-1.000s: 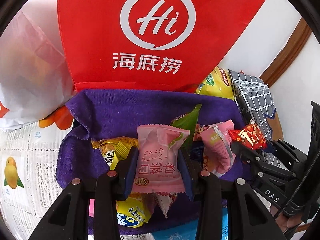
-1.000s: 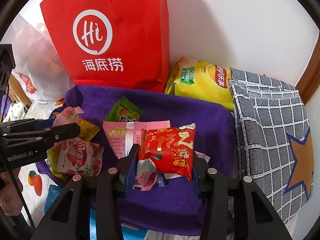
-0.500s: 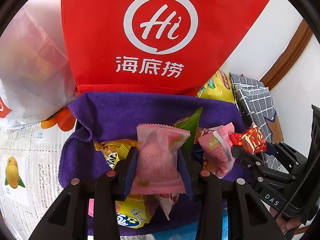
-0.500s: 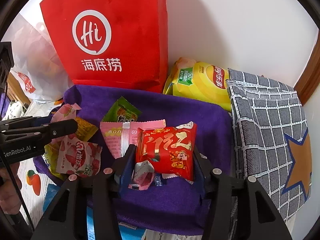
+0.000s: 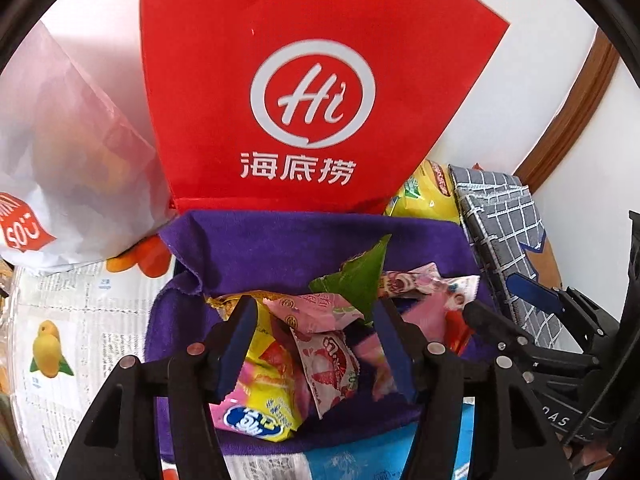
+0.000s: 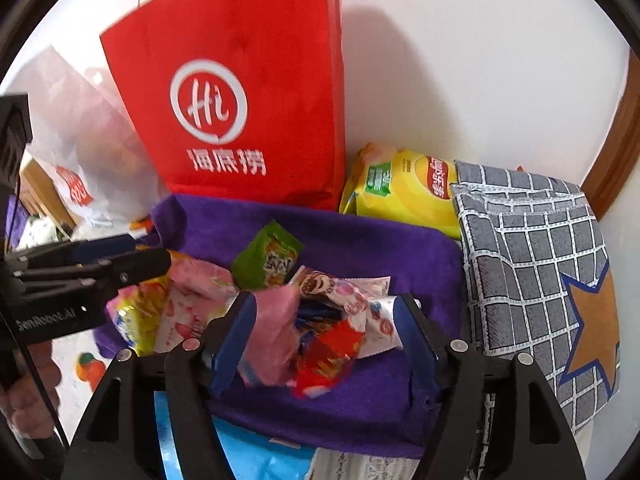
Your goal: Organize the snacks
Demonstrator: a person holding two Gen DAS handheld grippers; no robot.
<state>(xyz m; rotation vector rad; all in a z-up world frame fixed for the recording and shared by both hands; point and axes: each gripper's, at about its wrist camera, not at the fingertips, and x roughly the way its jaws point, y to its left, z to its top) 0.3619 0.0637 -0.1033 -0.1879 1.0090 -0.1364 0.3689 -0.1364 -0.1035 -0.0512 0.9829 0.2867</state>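
Several small snack packets lie in a heap on a purple cloth (image 5: 280, 248) (image 6: 360, 248). My left gripper (image 5: 316, 328) is open above the heap; a pink peach packet (image 5: 316, 310) lies loose between its fingers on a yellow packet (image 5: 264, 400) and a strawberry packet (image 5: 328, 364). My right gripper (image 6: 324, 324) is open; a red packet (image 6: 332, 352), blurred, sits loose between its fingers beside a pink packet (image 6: 272, 336). A green packet (image 6: 268, 256) (image 5: 356, 280) stands behind the heap.
A red paper bag (image 5: 316, 92) (image 6: 248, 112) stands behind the cloth against the wall. A yellow chip bag (image 6: 404, 192) and a grey checked cushion (image 6: 532, 256) are at the right. A white plastic bag (image 5: 68, 168) is at the left. Printed paper (image 5: 72, 320) covers the table.
Both grippers have opened and let go: the pink peach packet dropped from the left one and the red packet from the right one onto the heap.
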